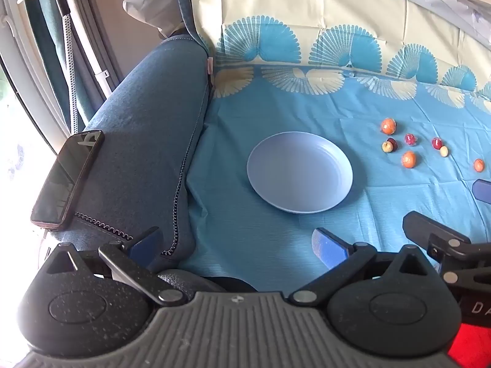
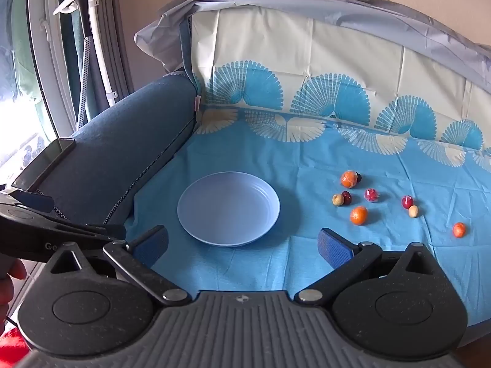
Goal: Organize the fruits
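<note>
An empty pale blue plate (image 1: 300, 171) (image 2: 228, 208) sits on the blue patterned cloth (image 1: 276, 239) (image 2: 291, 263). Several small fruits lie to its right: orange ones (image 1: 408, 159) (image 2: 358, 215), dark red ones (image 1: 410, 139) (image 2: 371, 194) and pale yellowish ones (image 1: 387, 146) (image 2: 337, 199). My left gripper (image 1: 239, 245) is open and empty, low in front of the plate. My right gripper (image 2: 242, 242) is open and empty, just in front of the plate. The right gripper's fingers (image 1: 429, 233) show at the right edge of the left wrist view.
A blue sofa armrest (image 1: 144, 141) (image 2: 116, 153) rises left of the cloth, with a black phone (image 1: 67, 178) (image 2: 46, 162) lying on it. The cloth-covered backrest (image 1: 307, 15) (image 2: 307, 67) stands behind. A garment steamer (image 2: 86, 30) and window are at far left.
</note>
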A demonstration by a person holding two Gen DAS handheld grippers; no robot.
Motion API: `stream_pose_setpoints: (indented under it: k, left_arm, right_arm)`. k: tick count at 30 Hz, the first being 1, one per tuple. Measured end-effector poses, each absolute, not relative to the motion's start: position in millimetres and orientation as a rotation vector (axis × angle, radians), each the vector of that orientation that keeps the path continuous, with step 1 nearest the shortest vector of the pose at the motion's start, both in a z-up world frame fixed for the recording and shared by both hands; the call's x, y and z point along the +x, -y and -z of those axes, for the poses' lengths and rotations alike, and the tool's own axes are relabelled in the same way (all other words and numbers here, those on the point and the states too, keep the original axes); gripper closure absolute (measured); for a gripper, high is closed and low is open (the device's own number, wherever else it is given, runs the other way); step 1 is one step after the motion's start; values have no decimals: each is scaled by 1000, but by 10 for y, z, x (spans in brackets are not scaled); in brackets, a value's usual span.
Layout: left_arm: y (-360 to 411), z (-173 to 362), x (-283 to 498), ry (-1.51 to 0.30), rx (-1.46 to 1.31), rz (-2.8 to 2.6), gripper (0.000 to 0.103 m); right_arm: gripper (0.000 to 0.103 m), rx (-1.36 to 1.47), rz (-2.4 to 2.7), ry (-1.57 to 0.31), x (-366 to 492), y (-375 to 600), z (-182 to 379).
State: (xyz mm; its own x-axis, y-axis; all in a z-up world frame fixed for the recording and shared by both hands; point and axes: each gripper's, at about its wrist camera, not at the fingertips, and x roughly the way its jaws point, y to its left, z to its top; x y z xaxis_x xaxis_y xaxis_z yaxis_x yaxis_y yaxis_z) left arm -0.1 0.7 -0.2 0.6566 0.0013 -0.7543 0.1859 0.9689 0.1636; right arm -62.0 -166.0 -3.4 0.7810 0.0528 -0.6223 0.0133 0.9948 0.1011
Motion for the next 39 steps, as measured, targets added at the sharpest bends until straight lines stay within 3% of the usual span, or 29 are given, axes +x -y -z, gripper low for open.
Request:
stream_pose_setpoints:
  k: [39]
  left_arm:
    - [-29, -48, 12, -839, 231, 108, 0]
  right_arm:
    - [1, 91, -30, -671, -622, 1679, 25]
